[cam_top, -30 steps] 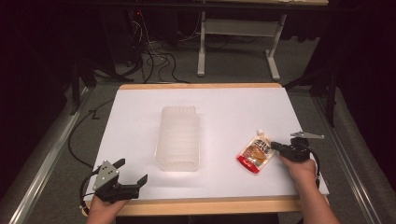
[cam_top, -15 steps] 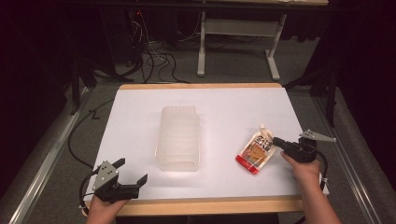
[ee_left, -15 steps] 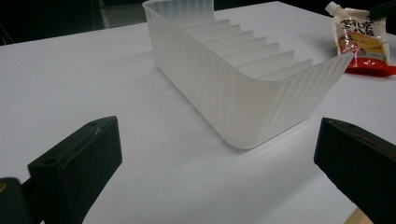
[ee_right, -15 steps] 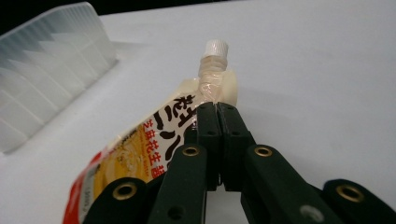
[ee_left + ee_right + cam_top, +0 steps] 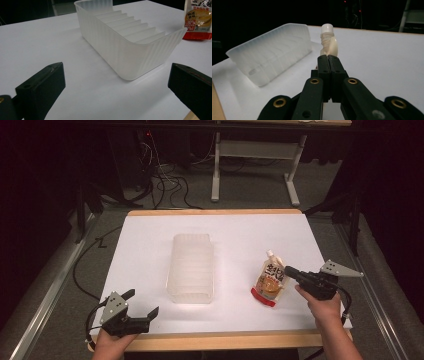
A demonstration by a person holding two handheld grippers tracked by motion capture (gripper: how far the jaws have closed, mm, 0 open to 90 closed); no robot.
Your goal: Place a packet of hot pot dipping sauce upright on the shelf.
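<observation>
One white table [image 5: 150,245] carries everything we see, with a translucent ribbed bin [image 5: 191,267] lying empty near its middle. Right of the bin, apart from it, the spouted pouch [image 5: 270,279] lies flat, its cap pointing away from us. Our right gripper [image 5: 291,272] has its jaws pressed together at the pouch's edge; in the right gripper view the pouch [image 5: 328,42] rises just beyond the tips, but we cannot tell whether any of it is pinched. Our left gripper [image 5: 142,303] hovers at the near left corner, jaws spread wide and holding nothing. We judge a thin edge grip risky: the floppy pouch could slip free when lifted, or swing and clip the bin's wall.
</observation>
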